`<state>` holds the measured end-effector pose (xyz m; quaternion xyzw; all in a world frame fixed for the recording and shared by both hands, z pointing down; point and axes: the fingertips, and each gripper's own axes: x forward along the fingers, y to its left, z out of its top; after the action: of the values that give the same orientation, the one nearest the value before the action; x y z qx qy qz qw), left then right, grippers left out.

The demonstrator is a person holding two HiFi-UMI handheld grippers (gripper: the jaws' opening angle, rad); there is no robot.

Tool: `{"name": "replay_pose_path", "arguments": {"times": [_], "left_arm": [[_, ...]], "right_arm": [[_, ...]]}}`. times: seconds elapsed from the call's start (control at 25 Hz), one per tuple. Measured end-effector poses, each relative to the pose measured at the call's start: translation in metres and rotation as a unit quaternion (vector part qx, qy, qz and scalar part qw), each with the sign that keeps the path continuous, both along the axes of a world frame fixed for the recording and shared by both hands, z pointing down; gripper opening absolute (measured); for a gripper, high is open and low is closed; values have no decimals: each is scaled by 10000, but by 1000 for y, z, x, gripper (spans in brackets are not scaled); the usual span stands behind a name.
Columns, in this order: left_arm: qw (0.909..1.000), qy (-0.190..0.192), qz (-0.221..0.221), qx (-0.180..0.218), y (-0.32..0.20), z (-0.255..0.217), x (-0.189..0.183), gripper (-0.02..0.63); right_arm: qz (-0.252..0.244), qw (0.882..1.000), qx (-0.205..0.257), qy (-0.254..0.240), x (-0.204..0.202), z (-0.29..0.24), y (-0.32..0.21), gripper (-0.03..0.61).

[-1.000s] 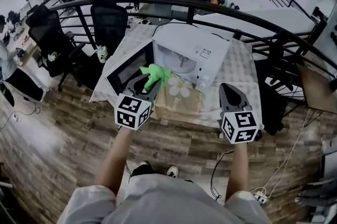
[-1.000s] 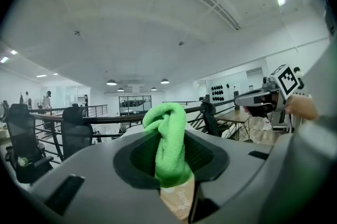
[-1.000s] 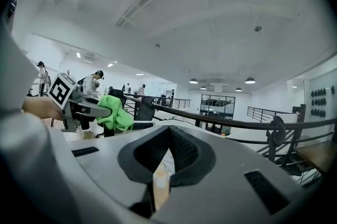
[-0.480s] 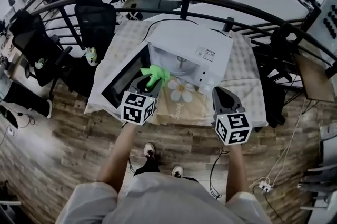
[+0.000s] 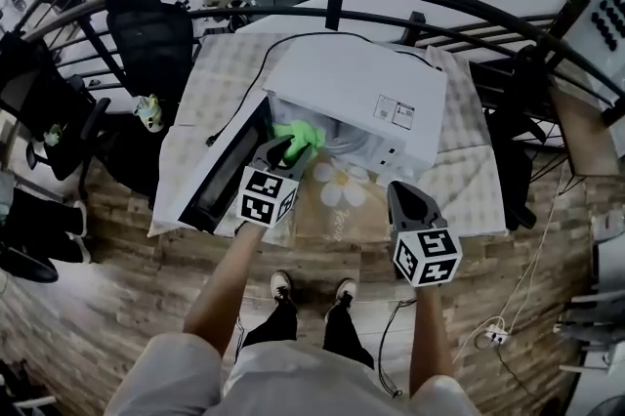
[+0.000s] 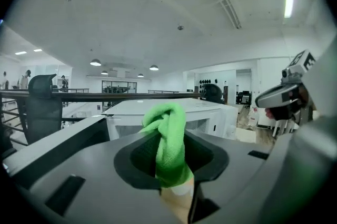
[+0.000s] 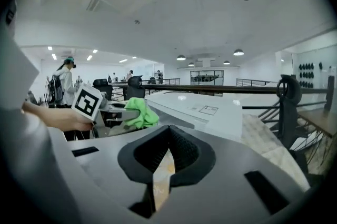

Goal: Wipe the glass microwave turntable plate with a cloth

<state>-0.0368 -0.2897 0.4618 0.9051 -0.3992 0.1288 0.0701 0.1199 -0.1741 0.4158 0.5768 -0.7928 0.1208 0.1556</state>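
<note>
Turntable plate: it sits inside the microwave (image 5: pixel 363 84) cavity. From the head view only a pale sliver (image 5: pixel 344 144) shows under the top's front edge, so its surface cannot be judged.
Cloth: the green cloth (image 5: pixel 299 138) is bunched upright and is now right at the cavity mouth. A second ago it hung in front of the opening.
Left gripper: the left gripper (image 5: pixel 281 148) is clamped on the cloth, which fills the gap between the jaws in its own view. It has pushed forward towards the opening.
Door: the door (image 5: pixel 217 175) is swung wide to the left, so nothing bars the way in.
Right gripper: the right gripper (image 5: pixel 402 194) has its jaws pressed together on nothing. It hangs over the table's (image 5: pixel 459 172) front edge beside the flower-print mat (image 5: pixel 340 182), well apart from the microwave.
Viewpoint: the person has leaned in, so the microwave's top now covers most of the cavity.
Meaning: the approach looks nearly done, though cloth-to-glass contact is not visible. Wiping probably starts once the cloth drops onto the plate.
</note>
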Motion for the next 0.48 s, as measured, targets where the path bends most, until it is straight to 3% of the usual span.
{"name": "replay_pose_path", "arguments": {"times": [0.08, 0.2, 0.32, 0.48], "left_arm": [[9999, -32, -89, -50, -19, 17, 4, 124], [9998, -4, -152, -135, -45, 45, 12, 127], [9995, -314, 78, -71, -67, 77, 21, 127], [9979, -540, -89, -356, -97, 118, 23, 129]], "right_arm": [[-46, 9996, -32, -261, 0, 9, -11, 14], [-204, 9996, -142, -152, 2, 27, -28, 14], [-326, 9990, -303, -62, 2, 46, -39, 14], [-464, 9980, -420, -34, 7, 67, -54, 14]]}}
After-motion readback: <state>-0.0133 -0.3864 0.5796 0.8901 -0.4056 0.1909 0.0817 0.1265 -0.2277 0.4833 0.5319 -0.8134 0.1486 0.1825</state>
